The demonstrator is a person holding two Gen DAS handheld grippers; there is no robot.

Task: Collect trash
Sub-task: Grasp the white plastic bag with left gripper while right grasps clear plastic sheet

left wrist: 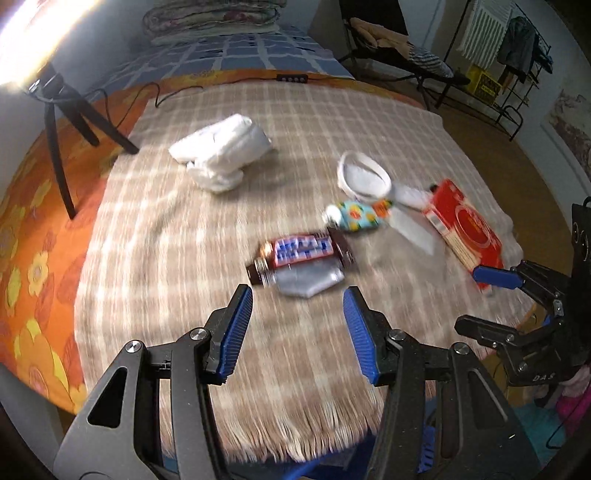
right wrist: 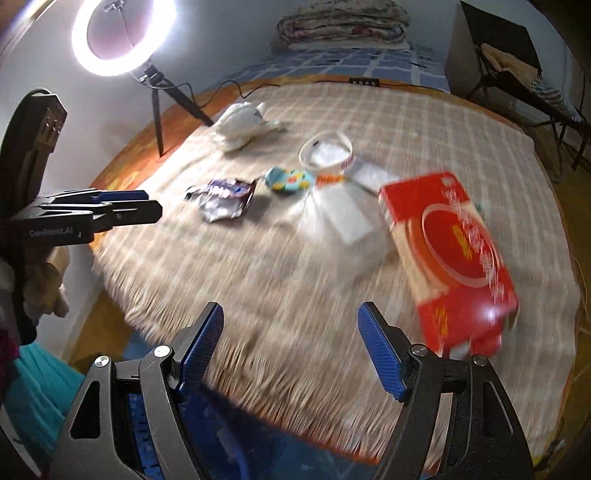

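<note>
Trash lies on a checked beige blanket (left wrist: 192, 258) over a bed. A brown and blue candy wrapper (left wrist: 301, 254) with its silver inside showing lies just beyond my left gripper (left wrist: 297, 310), which is open and holds nothing. Farther right are a small colourful wrapper (left wrist: 356, 216), a white ring (left wrist: 364, 175), a clear plastic sheet (left wrist: 410, 225) and a red box (left wrist: 465, 229). A crumpled white bag (left wrist: 221, 155) sits at the back left. My right gripper (right wrist: 291, 328) is open and holds nothing over the fringed edge, left of the red box (right wrist: 450, 251).
A ring light (right wrist: 122, 37) on a black tripod (left wrist: 62, 147) stands at the bed's left side. Folded quilts (left wrist: 210, 18) lie at the far end. A chair (left wrist: 399, 48) and a clothes rack (left wrist: 517, 74) stand to the right. The left gripper (right wrist: 153, 203) shows side-on.
</note>
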